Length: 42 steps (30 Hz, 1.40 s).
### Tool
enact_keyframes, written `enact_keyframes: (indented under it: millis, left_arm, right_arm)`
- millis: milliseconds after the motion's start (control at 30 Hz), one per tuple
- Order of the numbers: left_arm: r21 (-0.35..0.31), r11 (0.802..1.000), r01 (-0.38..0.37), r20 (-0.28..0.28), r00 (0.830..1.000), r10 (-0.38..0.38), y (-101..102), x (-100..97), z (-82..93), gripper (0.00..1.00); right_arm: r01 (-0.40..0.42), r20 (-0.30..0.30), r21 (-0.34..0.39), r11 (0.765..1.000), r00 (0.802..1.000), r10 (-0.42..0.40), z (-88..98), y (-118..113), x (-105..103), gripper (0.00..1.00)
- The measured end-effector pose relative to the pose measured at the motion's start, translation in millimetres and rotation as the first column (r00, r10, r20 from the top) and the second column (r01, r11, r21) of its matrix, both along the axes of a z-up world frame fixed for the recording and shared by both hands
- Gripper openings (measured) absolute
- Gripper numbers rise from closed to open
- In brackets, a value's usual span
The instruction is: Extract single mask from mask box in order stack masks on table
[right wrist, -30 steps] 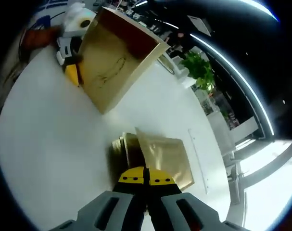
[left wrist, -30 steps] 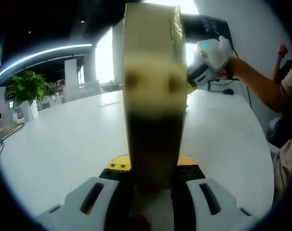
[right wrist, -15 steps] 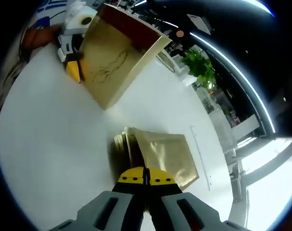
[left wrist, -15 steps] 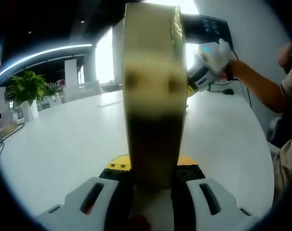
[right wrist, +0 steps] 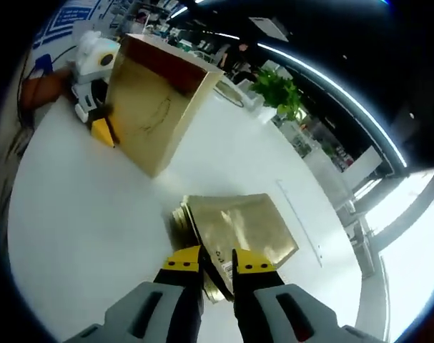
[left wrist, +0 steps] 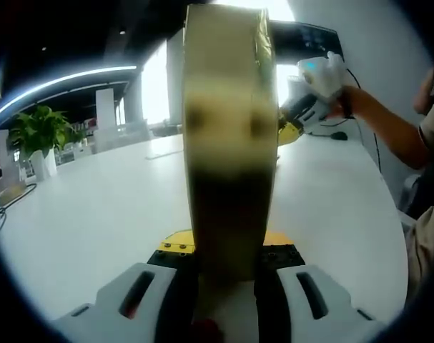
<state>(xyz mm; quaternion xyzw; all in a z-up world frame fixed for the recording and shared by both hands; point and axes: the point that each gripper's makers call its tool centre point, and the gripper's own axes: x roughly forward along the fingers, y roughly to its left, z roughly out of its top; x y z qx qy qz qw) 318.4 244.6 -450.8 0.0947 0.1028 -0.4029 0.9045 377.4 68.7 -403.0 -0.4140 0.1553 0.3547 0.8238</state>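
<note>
A gold mask box (left wrist: 231, 143) stands upright close in the left gripper view, with my left gripper (left wrist: 227, 251) shut on its lower edge. In the right gripper view the same box (right wrist: 156, 114) sits at the upper left, with the left gripper (right wrist: 104, 127) at its side. A small stack of gold mask packets (right wrist: 238, 225) lies flat on the white table (right wrist: 81, 229), just ahead of my right gripper (right wrist: 217, 261). Its jaws stand open, with the near edge of the top packet showing between the tips. The right gripper (left wrist: 289, 131) also shows past the box, held in a hand.
A person's arm (left wrist: 388, 132) reaches in from the right edge. A potted plant (left wrist: 38, 136) stands at the table's far left, and the plant (right wrist: 277, 93) shows again beyond the box. A dark cable and a small object (left wrist: 338, 134) lie at the back.
My right gripper has opened and let go of the top gold packet, which now lies on the stack. It has also drawn back a little. The left gripper and the box have stayed put.
</note>
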Motion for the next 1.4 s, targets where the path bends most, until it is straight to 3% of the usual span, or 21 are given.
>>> enact_keyframes:
  millis: [133, 233, 567, 700, 967, 1200, 1333, 1400]
  left_arm:
    - [0.000, 1.000, 0.000, -0.001, 1.000, 0.000, 0, 0.1, -0.1, 0.20]
    - [-0.001, 1.000, -0.001, -0.002, 1.000, 0.001, 0, 0.2, -0.2, 0.20]
    - [-0.003, 1.000, -0.002, -0.007, 1.000, 0.002, -1, -0.8, -0.2, 0.20]
    - [-0.005, 1.000, -0.001, -0.008, 1.000, 0.001, -1, -1.2, -0.2, 0.20]
    - [-0.007, 1.000, -0.003, -0.012, 1.000, 0.003, -1, -1.0, -0.4, 0.20]
    - [-0.006, 1.000, -0.001, -0.011, 1.000, 0.001, 0, 1.0, -0.8, 0.20]
    - [-0.006, 1.000, -0.002, -0.009, 1.000, 0.002, 0, 0.8, -0.7, 0.20]
    - [-0.005, 1.000, -0.001, -0.006, 1.000, 0.001, 0, 0.6, -0.5, 0.20]
  right_arm:
    - [0.058, 0.015, 0.056, 0.997, 0.998, -0.059, 6.9, -11, -1, 0.04]
    - [0.125, -0.014, 0.128, 0.984, 0.992, -0.124, 8.7, -18, -6, 0.00]
    - [0.161, -0.026, 0.209, 0.965, 0.987, -0.159, -2.9, -34, -23, 0.00]
    - [0.202, -0.049, 0.309, 0.929, 0.979, -0.197, -5.9, -37, -33, 0.00]
    - [0.239, -0.060, 0.432, 0.870, 0.970, -0.236, -8.8, -48, -44, 0.00]
    - [0.208, -0.035, 0.506, 0.837, 0.975, -0.221, -6.4, -47, -54, 0.00]
    - [0.213, -0.050, 0.610, 0.763, 0.972, -0.231, -4.1, -43, -58, 0.00]
    - [0.250, -0.087, 0.674, 0.695, 0.961, -0.262, -5.2, -45, -59, 0.00]
